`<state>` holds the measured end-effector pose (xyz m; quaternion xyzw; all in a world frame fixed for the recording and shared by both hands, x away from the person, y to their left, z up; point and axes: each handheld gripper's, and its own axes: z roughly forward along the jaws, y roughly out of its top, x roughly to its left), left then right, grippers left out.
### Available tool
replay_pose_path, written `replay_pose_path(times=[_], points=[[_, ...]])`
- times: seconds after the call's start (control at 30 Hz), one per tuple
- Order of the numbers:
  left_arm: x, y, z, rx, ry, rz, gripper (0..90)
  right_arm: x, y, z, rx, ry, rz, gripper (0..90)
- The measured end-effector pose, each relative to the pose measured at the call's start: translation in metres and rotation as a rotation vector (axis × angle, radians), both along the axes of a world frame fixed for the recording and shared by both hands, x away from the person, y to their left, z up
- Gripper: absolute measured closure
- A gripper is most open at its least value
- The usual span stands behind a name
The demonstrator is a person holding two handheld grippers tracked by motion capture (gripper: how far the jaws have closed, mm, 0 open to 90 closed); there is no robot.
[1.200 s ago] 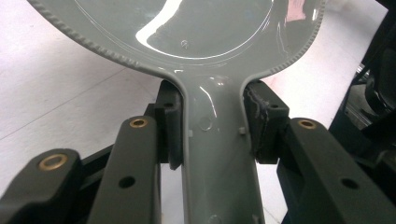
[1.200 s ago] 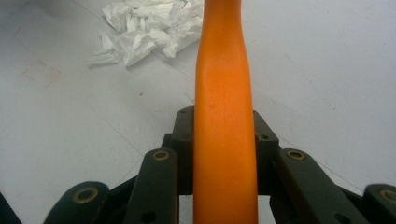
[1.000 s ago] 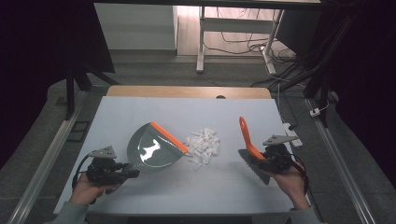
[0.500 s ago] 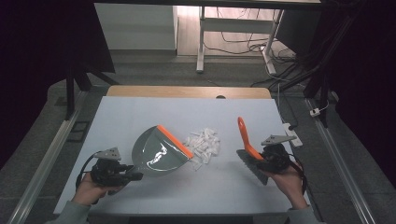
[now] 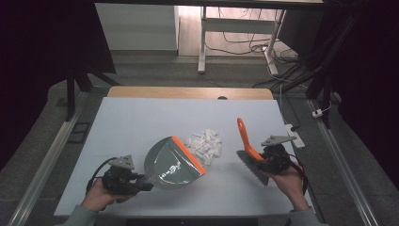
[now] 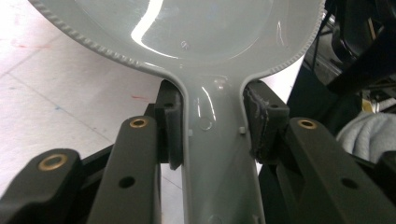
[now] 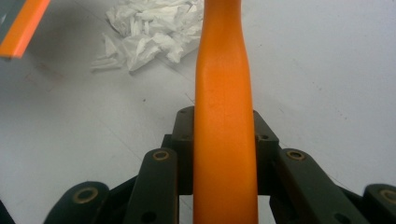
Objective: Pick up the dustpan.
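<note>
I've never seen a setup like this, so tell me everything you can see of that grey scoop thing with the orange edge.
It is a dustpan of glossy grey plastic with an orange strip along its front lip and a ribbed rim. Its narrow handle is clamped between the jaws of the left gripper, held by a person's hand. It sits low over the white table, its orange lip facing the pile of crumpled white paper scraps. The pan looks empty.

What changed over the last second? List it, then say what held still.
The left gripper slid the grey dustpan across the table toward the pile of white paper scraps, so its orange lip now sits right at the pile's edge. No grip was taken or released. The right gripper stayed put, shut on the orange brush handle; the scraps did not move.
</note>
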<state>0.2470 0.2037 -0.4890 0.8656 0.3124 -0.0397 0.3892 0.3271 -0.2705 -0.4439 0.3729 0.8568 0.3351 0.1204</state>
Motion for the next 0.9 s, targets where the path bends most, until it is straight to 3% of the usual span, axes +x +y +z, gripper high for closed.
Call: replay_pose_path(times=[0.27,0.53,0.9], points=[[-0.002,-0.008,-0.001,0.003,0.013,-0.038,61.0,0.0,0.001,0.001,-0.004,-0.002,0.001,70.4],[-0.007,-0.028,0.002,0.011,0.014,-0.106,61.0,0.001,0.001,0.008,0.003,-0.022,0.006,70.4],[-0.007,-0.041,-0.002,0.063,0.015,-0.149,61.0,0.004,0.003,0.01,0.014,-0.017,0.007,70.5]])
